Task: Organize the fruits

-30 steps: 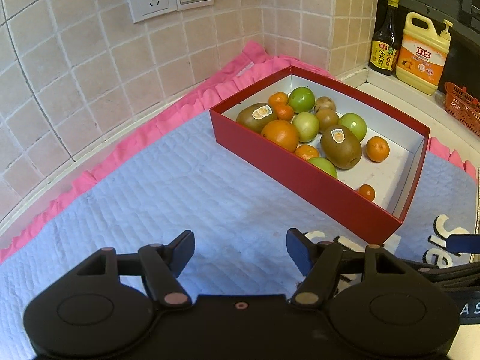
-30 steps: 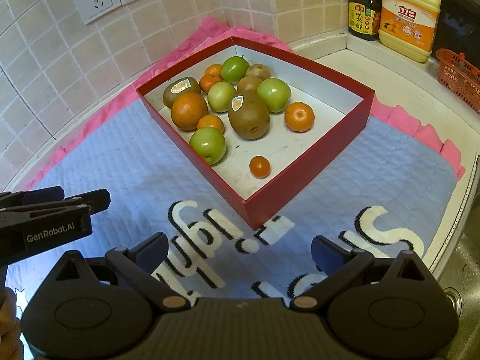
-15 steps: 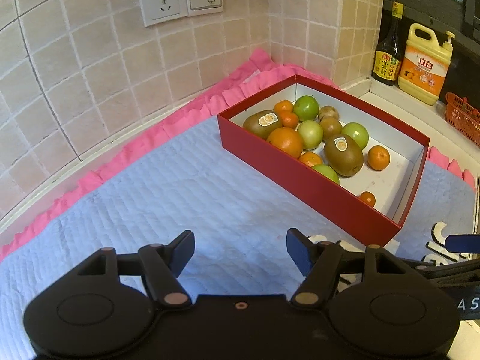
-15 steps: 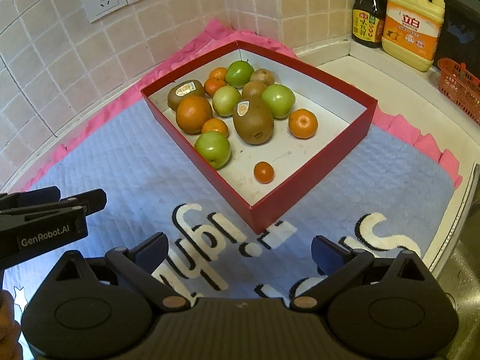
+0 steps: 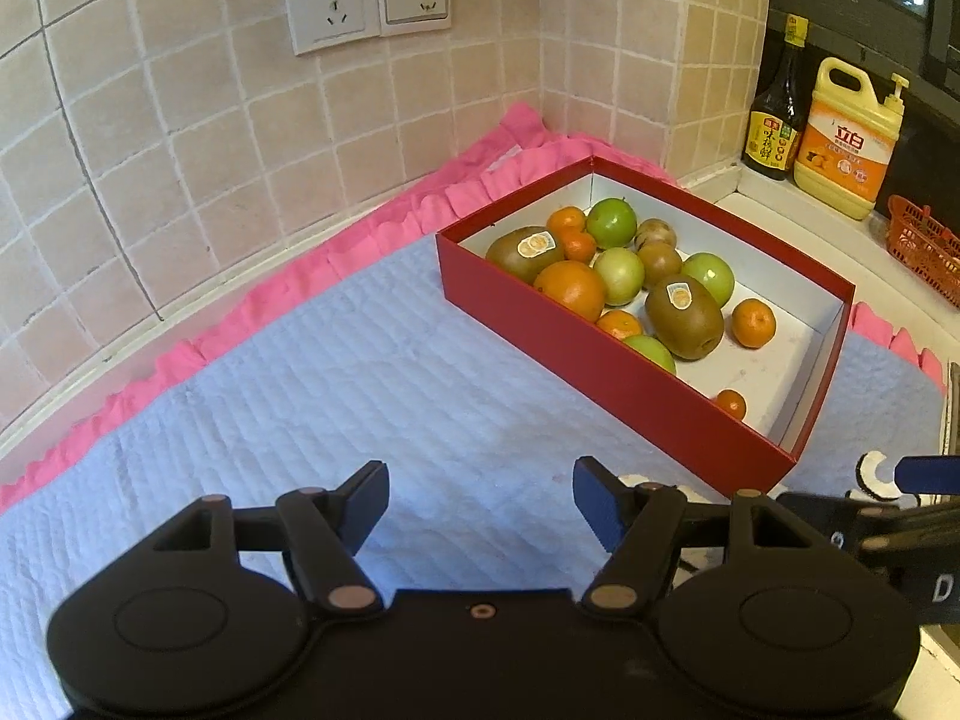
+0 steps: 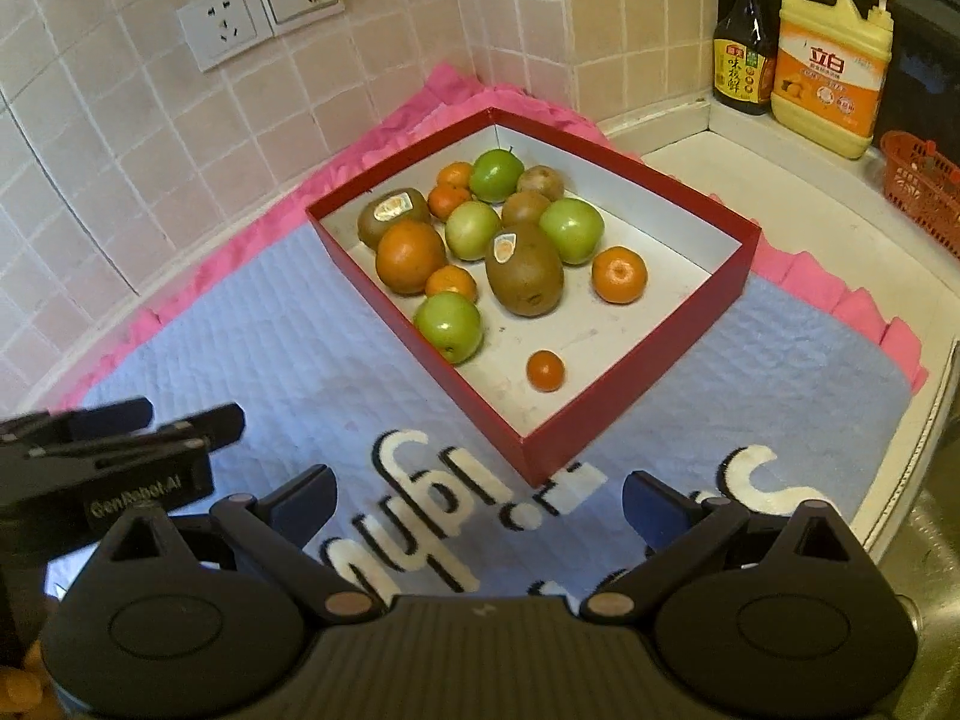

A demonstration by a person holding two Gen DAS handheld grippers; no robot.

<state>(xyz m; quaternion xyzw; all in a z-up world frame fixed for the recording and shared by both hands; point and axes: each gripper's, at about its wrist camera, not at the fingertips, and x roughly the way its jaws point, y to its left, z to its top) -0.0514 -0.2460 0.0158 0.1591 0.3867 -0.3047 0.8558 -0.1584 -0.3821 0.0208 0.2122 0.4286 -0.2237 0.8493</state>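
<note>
A red box (image 5: 606,378) (image 6: 636,354) with white inside stands on a pale blue quilted mat (image 5: 336,372) (image 6: 288,360). It holds several fruits: two brown kiwis with stickers (image 6: 524,270), green apples (image 6: 449,326), a large orange (image 6: 410,256), small mandarins (image 6: 619,274) and a tiny one (image 6: 545,370) alone near the front corner. My left gripper (image 5: 480,498) hovers open over the mat, short of the box, nothing between its fingers. My right gripper (image 6: 480,504) is also open and empty, just before the box's near corner. The left gripper's side shows at the right wrist view's left edge.
A tiled wall with two sockets (image 5: 366,3) rises behind the mat's pink frill (image 5: 252,312). On the back ledge stand a dark sauce bottle (image 6: 741,42), a yellow detergent jug (image 6: 831,60) and an orange basket (image 6: 924,186). The counter edge and a sink lie at the right.
Both views have shifted slightly, so the box sits a little farther right and lower in frame. The grippers stay open and the fruits have not moved.
</note>
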